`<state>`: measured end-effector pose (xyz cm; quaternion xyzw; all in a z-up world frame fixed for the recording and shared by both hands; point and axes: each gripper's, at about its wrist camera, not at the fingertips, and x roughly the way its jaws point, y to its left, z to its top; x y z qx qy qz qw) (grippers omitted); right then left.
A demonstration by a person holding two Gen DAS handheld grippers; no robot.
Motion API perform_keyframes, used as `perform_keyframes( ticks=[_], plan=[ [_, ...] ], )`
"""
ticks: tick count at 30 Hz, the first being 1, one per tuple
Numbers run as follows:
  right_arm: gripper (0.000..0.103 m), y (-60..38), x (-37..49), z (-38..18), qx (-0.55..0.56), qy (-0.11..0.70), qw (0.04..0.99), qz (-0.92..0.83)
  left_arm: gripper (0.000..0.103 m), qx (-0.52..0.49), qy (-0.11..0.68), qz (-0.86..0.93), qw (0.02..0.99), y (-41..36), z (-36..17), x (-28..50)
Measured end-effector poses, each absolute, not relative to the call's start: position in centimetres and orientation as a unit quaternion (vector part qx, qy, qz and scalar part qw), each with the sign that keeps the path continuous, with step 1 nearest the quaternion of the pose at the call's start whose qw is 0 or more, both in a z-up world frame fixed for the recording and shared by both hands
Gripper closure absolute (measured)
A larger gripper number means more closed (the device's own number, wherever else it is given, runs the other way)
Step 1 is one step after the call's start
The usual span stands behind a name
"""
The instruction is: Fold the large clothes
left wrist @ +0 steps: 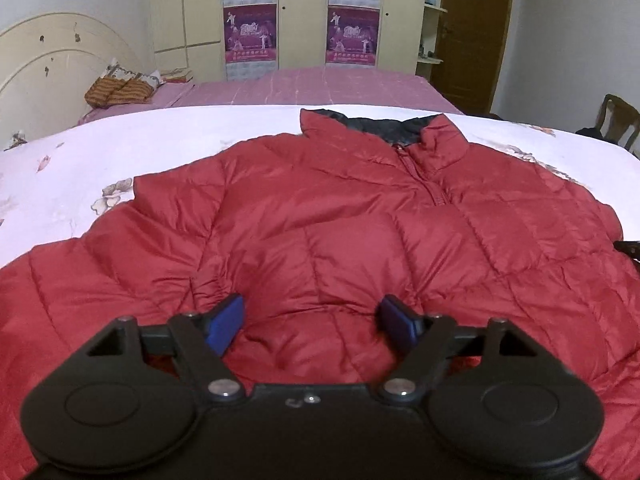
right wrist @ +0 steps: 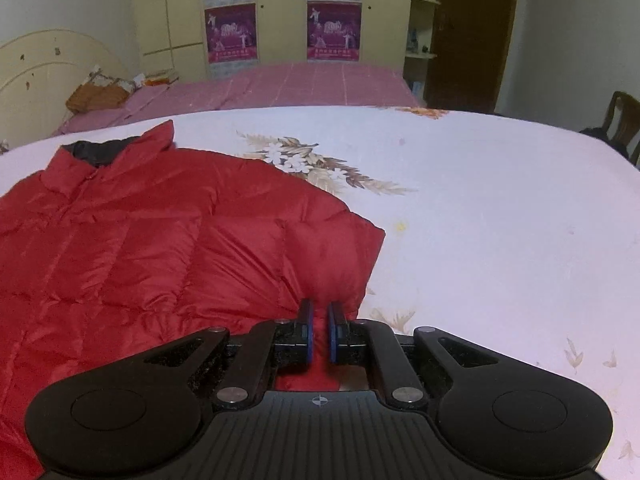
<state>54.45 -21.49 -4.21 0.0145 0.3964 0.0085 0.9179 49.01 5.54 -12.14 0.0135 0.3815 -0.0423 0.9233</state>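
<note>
Jacket under both grippers on the floral sheet

Left gripper point(left wrist: 312, 322) hangs low over the red quilted puffer jacket point(left wrist: 340, 248), its blue-padded jaws spread wide with a puffed swell of the red fabric lying between them; whether the pads touch the cloth cannot be told. Right gripper point(right wrist: 319, 334) sits at the jacket's point(right wrist: 160, 248) near side edge, jaws drawn close together and pinching a fold of the red fabric that runs up between the blue pads. Beyond the jaws the jacket lies spread flat, front up, zipper closed, its dark-lined collar at the far end. It rests on a white floral-print sheet point(right wrist: 480, 208). Farther back from the sheet lies a pink checked bedspread point(left wrist: 320, 88), then a cream wardrobe with purple posters point(left wrist: 300, 12).
</note>
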Motion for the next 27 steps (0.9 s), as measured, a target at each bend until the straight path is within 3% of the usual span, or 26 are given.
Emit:
perform_keyframes(
  ticks=[4, 10, 23, 27],
  plan=[
    [0.096, -21.4, 54.1, -3.3, 0.013, 0.399, 0.917, 0.009, 0.033, 0.011, 0.381, -0.038, 0.924, 5.7, -10.9, 48.4],
    [0.096, -20.6, 51.3, -0.9, 0.009, 0.382, 0.924, 0.027, 0.032, 0.004, 0.36, -0.049, 0.932, 5.7, -9.2, 46.1],
    [0.096, -18.5, 50.3, -3.8, -0.021, 0.411, 0.911, 0.014, 0.029, 0.017, 0.39, -0.05, 0.919, 5.5, -11.9, 46.5],
    [0.096, -18.6, 49.6, -2.6, -0.01, 0.412, 0.911, 0.015, 0.033, 0.014, 0.388, -0.051, 0.92, 5.9, -10.8, 45.8]
  ],
)
